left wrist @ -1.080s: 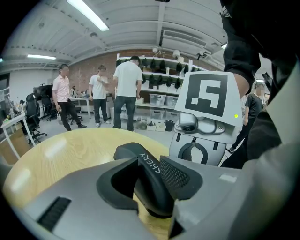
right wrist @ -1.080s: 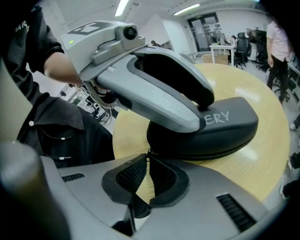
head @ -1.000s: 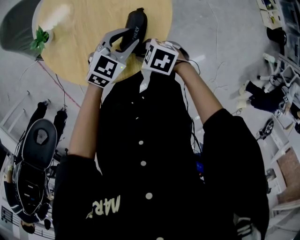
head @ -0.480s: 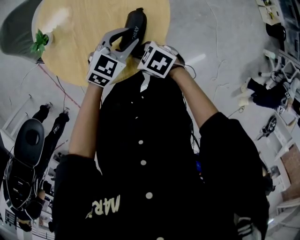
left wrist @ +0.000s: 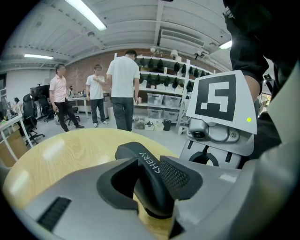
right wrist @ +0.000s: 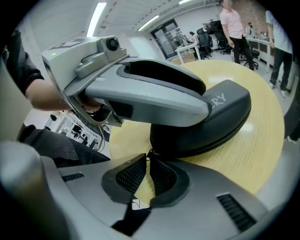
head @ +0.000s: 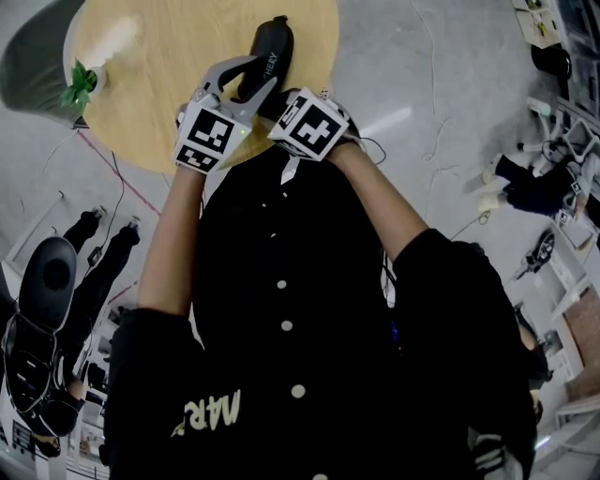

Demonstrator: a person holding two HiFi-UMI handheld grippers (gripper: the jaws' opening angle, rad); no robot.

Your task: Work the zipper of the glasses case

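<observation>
Here, left gripper clamped on glasses case, twelve o'clock on table, right gripper pinching zipper pull at case's six o'clock.

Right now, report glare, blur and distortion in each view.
Head view: wide-angle bending at the edges, a glare patch on the table, the black jacket nearly featureless. Left gripper view: ceiling lights blown out, glasses case sharp. Right gripper view: heavy fisheye curvature, dark vignetted corners.

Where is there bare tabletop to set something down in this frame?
The table is bare between the plant and the glasses case, and on the case's other side. The near edge is crowded: the left gripper clamps the case, the right gripper pinches its zipper pull.
</observation>
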